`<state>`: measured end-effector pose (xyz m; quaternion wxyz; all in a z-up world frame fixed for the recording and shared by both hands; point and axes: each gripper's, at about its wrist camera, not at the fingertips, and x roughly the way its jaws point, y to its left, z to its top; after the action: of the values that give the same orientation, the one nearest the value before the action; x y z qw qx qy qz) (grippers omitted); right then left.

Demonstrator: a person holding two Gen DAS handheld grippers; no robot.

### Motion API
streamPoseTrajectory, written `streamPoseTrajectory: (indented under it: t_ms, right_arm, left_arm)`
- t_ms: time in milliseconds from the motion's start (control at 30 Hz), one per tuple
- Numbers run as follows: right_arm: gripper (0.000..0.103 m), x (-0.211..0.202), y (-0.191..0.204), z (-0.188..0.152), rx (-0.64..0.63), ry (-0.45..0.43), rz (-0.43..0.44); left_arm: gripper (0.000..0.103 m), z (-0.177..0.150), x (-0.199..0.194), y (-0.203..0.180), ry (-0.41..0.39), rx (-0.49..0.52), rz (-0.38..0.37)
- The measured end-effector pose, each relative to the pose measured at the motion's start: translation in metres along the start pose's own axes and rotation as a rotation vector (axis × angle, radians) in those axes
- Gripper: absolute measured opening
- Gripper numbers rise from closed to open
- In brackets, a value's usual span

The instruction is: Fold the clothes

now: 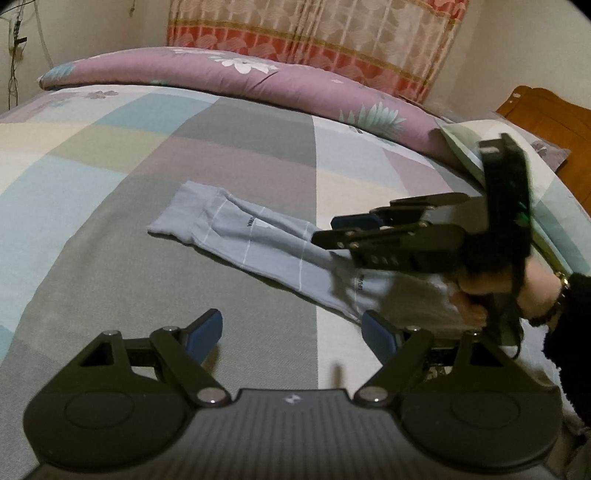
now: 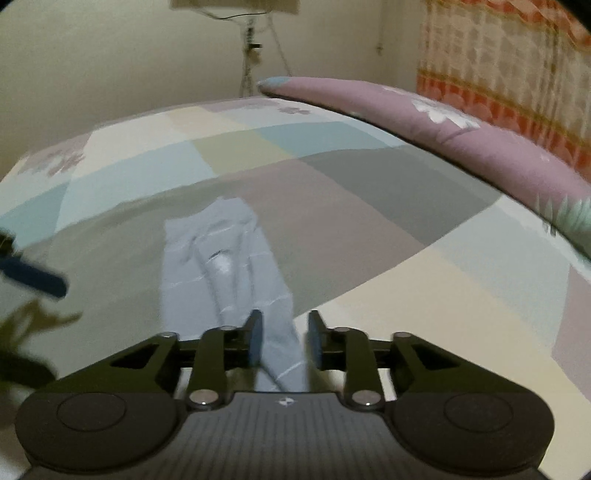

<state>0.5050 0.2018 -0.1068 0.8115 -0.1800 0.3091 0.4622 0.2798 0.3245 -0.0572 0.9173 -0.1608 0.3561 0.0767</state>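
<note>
Your left gripper [image 1: 291,328] hovers over the bed [image 1: 110,229] with its jaws spread wide and nothing between them; the pale blue garment [image 1: 258,236] lies ahead of those jaws and a little to their right, stretched out as 1 long narrow strip on the sheet. Whether that strip is a half-made fold or a piece just laid out, the views do not settle.

Your right gripper [image 2: 283,341] has its jaws partly closed, a gap showing between the 2 pads, and the garment's near end [image 2: 284,354] runs through that gap. Whether the pads actually pinch the cloth cannot be told (the frame is smeared by motion). If you take hold here, catch every layer at the edge rather than the top one alone, and keep the strip taut and straight so the white lines stay parallel.

The bed sheet is flat and smooth, in checked pastel and grey patches, giving the cloth an even base. Beyond both jaws a rolled purple quilt [image 1: 258,81] lines the far edge, with a patterned curtain [image 1: 314,33] behind it.
</note>
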Motion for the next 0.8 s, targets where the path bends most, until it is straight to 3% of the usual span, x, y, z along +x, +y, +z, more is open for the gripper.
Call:
streamPoseTrajectory:
  t_ms: [67,167,267,367,533,667,800]
  right_arm:
    - [0.037,0.003,-0.002,0.003,0.011,0.004,0.005]
    - [0.003,0.003,0.004,0.004,-0.025,0.010,0.006]
    - [0.003,0.001,0.004,0.009,-0.047,0.008,-0.061]
    - [0.003,-0.003,-0.015,0.018,0.021,-0.015,-0.149]
    - [0.005,-0.002,-0.059,0.026,0.133,0.024,-0.304]
    - [0.018,-0.016,-0.059,0.028,0.126,-0.033,-0.272]
    - [0.021,-0.016,-0.024,0.043,-0.020,-0.045,-0.139]
  left_arm:
    - [0.082,0.000,0.001,0.000,0.003,0.001,0.002]
    - [0.082,0.000,0.000,0.002,-0.003,-0.006,-0.009]
    - [0.082,0.001,0.000,0.004,-0.004,-0.011,-0.001]
    - [0.082,0.001,-0.001,0.005,-0.009,-0.017,-0.004]
    - [0.082,0.001,0.000,0.005,-0.005,-0.017,-0.003]
    - [0.082,0.001,-0.003,0.007,-0.014,-0.022,-0.004]
    - [0.082,0.002,-0.004,0.011,-0.007,-0.025,0.015]
